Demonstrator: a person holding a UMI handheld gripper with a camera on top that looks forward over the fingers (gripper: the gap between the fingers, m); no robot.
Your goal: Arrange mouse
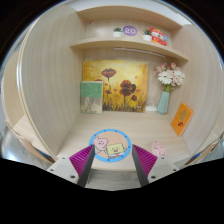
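A round blue-rimmed mouse pad (110,145) with two cartoon figures lies on the light wooden desk (70,140), just ahead of my fingers and centred between them. My gripper (112,170) is open and empty, its magenta pads (84,160) standing apart over the desk's near edge. I cannot make out a mouse anywhere in this view. A small pink thing (158,150) lies on the desk to the right of the pad, too small to tell what it is.
A flower painting (115,85) and a small green picture (91,97) lean on the back wall. A blue vase (164,101) of flowers and an orange card (181,118) stand at the right. A shelf (100,45) above holds small toys (129,32). A dark object (25,130) lies at the left.
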